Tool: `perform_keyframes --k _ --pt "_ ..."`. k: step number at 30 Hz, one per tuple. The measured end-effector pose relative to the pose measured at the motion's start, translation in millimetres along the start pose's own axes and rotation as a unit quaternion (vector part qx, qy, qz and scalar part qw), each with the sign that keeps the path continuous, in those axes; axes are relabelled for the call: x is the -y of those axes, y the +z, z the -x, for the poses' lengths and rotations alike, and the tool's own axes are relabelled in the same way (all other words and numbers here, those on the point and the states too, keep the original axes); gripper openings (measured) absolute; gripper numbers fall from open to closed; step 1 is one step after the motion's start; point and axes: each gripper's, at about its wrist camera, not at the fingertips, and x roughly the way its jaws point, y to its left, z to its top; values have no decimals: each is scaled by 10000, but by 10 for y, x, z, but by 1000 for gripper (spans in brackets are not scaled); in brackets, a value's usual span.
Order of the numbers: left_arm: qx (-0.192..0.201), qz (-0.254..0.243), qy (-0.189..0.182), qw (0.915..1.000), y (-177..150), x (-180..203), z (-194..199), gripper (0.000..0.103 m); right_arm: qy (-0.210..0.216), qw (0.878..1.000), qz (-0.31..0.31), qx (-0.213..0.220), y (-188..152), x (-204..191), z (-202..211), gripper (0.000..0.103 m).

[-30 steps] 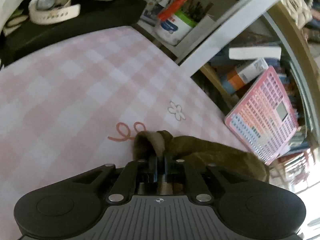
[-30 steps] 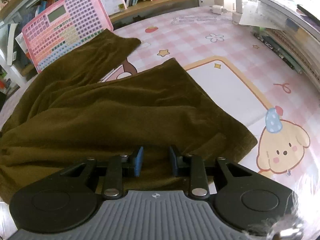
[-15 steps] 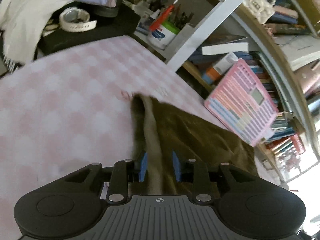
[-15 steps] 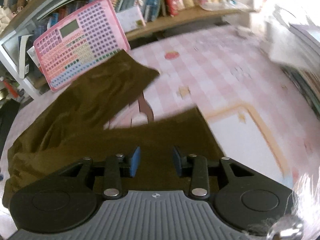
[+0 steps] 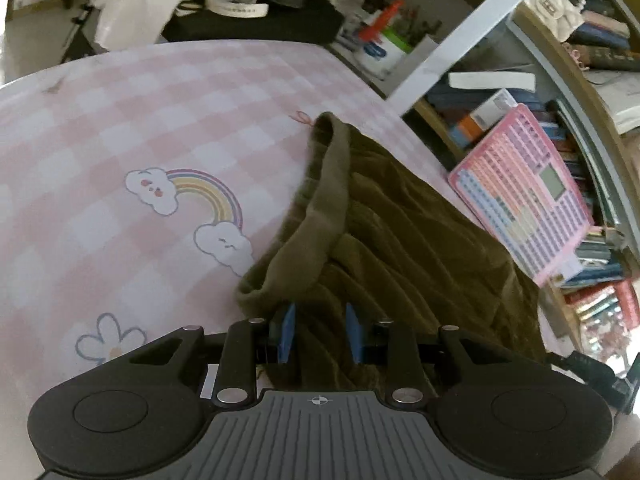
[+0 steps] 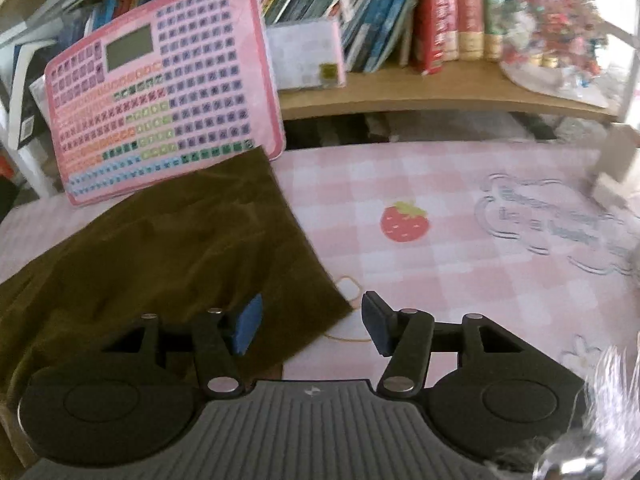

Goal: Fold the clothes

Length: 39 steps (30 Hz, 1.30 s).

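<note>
The pink-and-white checked worktop cover with cartoon prints spreads ahead of both grippers, and the dark olive-brown velvety garment lies on it, running from under the left gripper away toward the pink keypad toy board leaning by the shelves. The step in hand looks like a release after a fold pass: the left gripper's blue pads stand apart with loose cloth lying between them but not pinched. The right gripper has just been opening its jaws, and they are spread wide, with the garment's corner reaching into the gap from its left pad's side, untouched. The paler ribbed waistband is rolled over, ahead of the left gripper. Next, I judge, both grippers need fresh holds on an edge, likely that waistband and the far hem, to lay the cloth flat. The garment's near part is hidden beneath both gripper bodies, the right view is blurred, and the garment's full outline cannot be made out.
</note>
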Motion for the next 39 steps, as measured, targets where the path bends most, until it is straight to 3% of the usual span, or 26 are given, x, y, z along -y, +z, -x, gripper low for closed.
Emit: perform_keyframes --k 2,5,9,11,13,16,18,19,20,23,31,36,39 --pt "36 -47 153 9999 -21 54 6 29 107 9999 34 -16 -18 2 -19 12" --pt "99 -27 303 9995 -55 85 23 29 337 9992 -9 236 -39 41 130 7" --pt "123 12 438 9990 -94 108 37 29 546 9929 -337 998 -53 181 606 7" --pt "89 12 501 9987 -108 123 25 29 323 9944 -463 892 -91 295 560 7" --pt "51 -52 568 9984 -111 148 7 29 149 9974 -527 468 -126 399 336 7" --pt "32 -113 638 9979 -116 170 6 29 110 9988 -433 192 -167 450 172 8" --pt "29 -136 648 9978 -125 170 13 29 61 9992 -350 204 -181 462 170 20" --pt "27 -142 652 9978 -128 172 18 29 1 9991 -350 258 -186 472 206 29" --pt "30 -141 654 9978 -132 173 28 29 -16 9988 -390 304 -203 498 259 30" --pt "67 -153 612 9980 -142 190 99 29 121 9976 -550 407 -301 580 477 30" --pt "370 -108 296 9988 37 66 353 31 251 9986 -8 466 -887 458 1172 31" --pt "434 -140 170 9988 178 -37 390 31 138 9994 -304 -85 -1232 357 1394 31" --pt "359 -202 54 9991 206 -98 382 31 -5 9994 -319 -149 -1398 259 1529 32"
